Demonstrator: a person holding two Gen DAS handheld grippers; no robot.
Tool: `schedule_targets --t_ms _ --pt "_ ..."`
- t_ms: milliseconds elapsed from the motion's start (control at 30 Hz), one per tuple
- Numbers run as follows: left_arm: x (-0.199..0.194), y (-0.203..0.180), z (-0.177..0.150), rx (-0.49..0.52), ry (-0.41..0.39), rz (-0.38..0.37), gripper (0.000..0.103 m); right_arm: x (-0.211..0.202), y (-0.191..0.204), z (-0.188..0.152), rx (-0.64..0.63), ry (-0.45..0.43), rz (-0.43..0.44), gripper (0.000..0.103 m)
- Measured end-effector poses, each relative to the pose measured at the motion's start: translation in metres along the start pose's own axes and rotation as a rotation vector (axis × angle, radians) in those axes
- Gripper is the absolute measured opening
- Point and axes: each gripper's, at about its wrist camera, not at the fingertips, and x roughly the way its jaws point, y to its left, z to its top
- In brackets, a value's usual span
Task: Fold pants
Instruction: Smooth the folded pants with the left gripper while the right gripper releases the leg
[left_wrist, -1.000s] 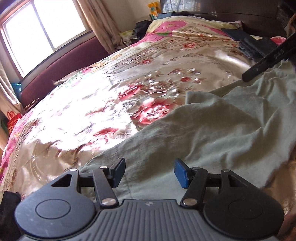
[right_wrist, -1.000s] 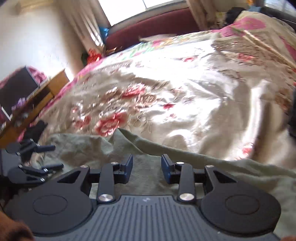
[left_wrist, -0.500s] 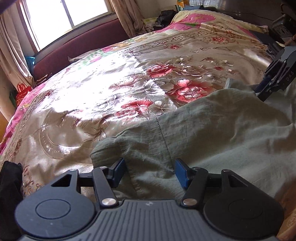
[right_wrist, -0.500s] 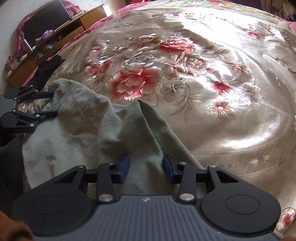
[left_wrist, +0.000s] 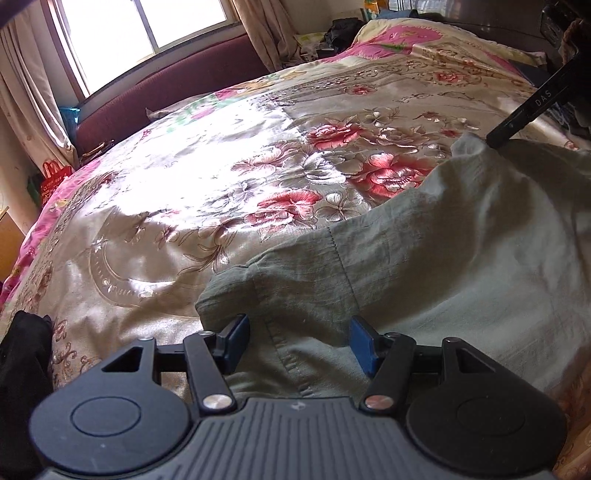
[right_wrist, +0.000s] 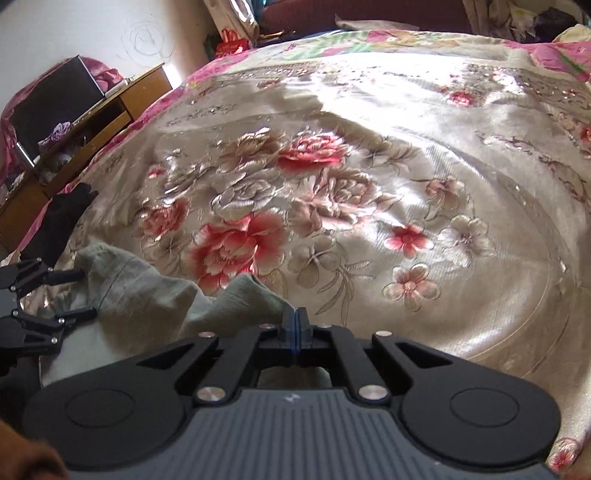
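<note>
At the far left of the left wrist view a dark garment (left_wrist: 22, 373) lies on the edge of the bed (left_wrist: 155, 206), which is covered by a shiny floral bedspread with red and pink flowers. Behind the bed a window (left_wrist: 147, 33) lets in bright light above a maroon headboard or bench (left_wrist: 166, 88). The left gripper (left_wrist: 297, 345) sits low in the middle of this view, its blue-padded fingers (left_wrist: 236, 341) standing apart over a hemmed corner of the grey-green pants (left_wrist: 424, 266); the cloth lies between them, but the pads do not press on it. The pants spread from there to the right across the near side of the bed. At the upper right of that view the right gripper (left_wrist: 498, 138) meets a raised far corner of the pants. In the right wrist view a wooden cabinet (right_wrist: 92, 122) with a dark box on it stands at the left beside the bed, and the left gripper (right_wrist: 79, 293) shows at the left edge with its fingers spread around the pants' edge. In the middle the right gripper (right_wrist: 295, 328) has just closed: its fingers (right_wrist: 286, 326) are pressed together, pinching a bunched fold of the pants (right_wrist: 147, 302), which rises in a peak just left of them. To the right lies only the bedspread (right_wrist: 424, 184).
</note>
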Motion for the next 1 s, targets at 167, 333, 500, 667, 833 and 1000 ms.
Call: schedule_targets --t_ms 167,333,500,667,833,1000 --pt "0.001 -0.005 -0.007 0.043 0.015 0.034 0.076 0.021 -0.005 -0.015 0.017 0.086 -0.121 0.008" --pt "-0.001 0.004 -0.011 0.024 0.023 0.054 0.079 -0.029 0.002 -0.041 0.113 -0.098 -0.16 0.017" --pt "-0.005 0.002 -0.009 0.037 0.032 0.099 0.079 -0.042 -0.014 -0.092 0.202 -0.029 -0.259 0.02" --pt "-0.025 -0.018 0.003 0.118 -0.017 0.127 0.079 -0.118 -0.038 -0.133 0.444 -0.265 -0.325 0.027" --pt "-0.04 -0.048 0.02 0.183 -0.075 0.086 0.079 -0.206 -0.046 -0.215 0.708 -0.495 -0.459 0.036" --pt "-0.047 -0.085 0.036 0.262 -0.108 0.022 0.079 -0.239 -0.058 -0.283 0.869 -0.572 -0.555 0.043"
